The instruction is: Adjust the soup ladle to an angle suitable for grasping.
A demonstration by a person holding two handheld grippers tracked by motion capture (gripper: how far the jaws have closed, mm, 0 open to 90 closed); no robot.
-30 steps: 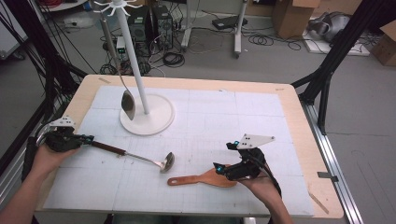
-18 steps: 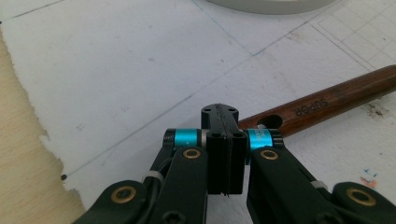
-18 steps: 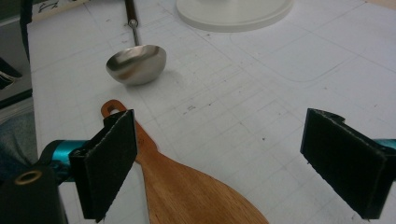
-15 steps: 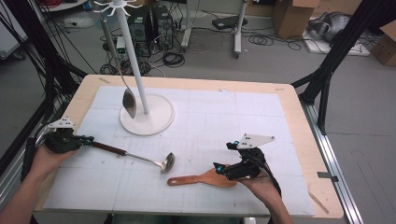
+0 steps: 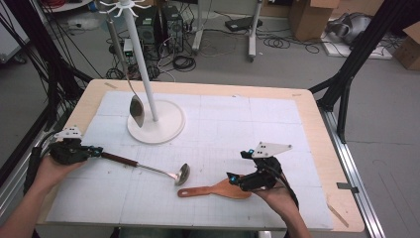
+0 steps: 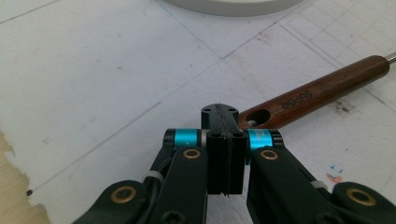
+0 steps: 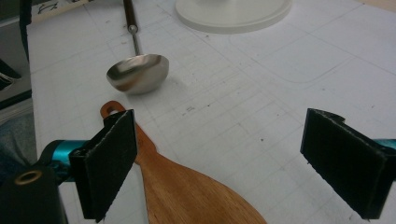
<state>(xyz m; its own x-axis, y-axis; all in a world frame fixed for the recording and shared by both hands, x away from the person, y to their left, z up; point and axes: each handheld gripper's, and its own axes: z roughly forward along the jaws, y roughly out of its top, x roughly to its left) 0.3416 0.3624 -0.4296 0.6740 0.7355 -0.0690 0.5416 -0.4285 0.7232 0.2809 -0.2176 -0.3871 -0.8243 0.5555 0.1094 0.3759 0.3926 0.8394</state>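
The ladle (image 5: 148, 167) lay flat on the white gridded mat (image 5: 223, 124), its wooden handle toward my left side and its steel bowl near the middle of the mat, tipped on its edge. My left gripper (image 6: 224, 122) sat at the very tip of that handle. In the left gripper view its 2 jaws were pressed flat together with no gap, and the handle's end with its hanging hole lay just beside and behind them, to the right. I could not tell whether the closed tips actually touched the wood or pinched any of it.

The wooden spatula (image 5: 213, 190) lay just below the ladle's bowl, near it but apart, its thin handle pointing left and its broad blade toward my right hand. My right gripper (image 7: 224, 163) hovered over that blade with its 2 padded fingers (image 7: 112, 158) spread wide. In the right gripper view the blade ran up between them and passed close beside the left pad, while the right pad stood well clear of it. Nothing was pinched there.

Farther back on the mat stood the white rack (image 5: 143, 74) on its round base, with 1 metal spoon (image 5: 130, 84) hanging from its top, bowl down, beside the pole.
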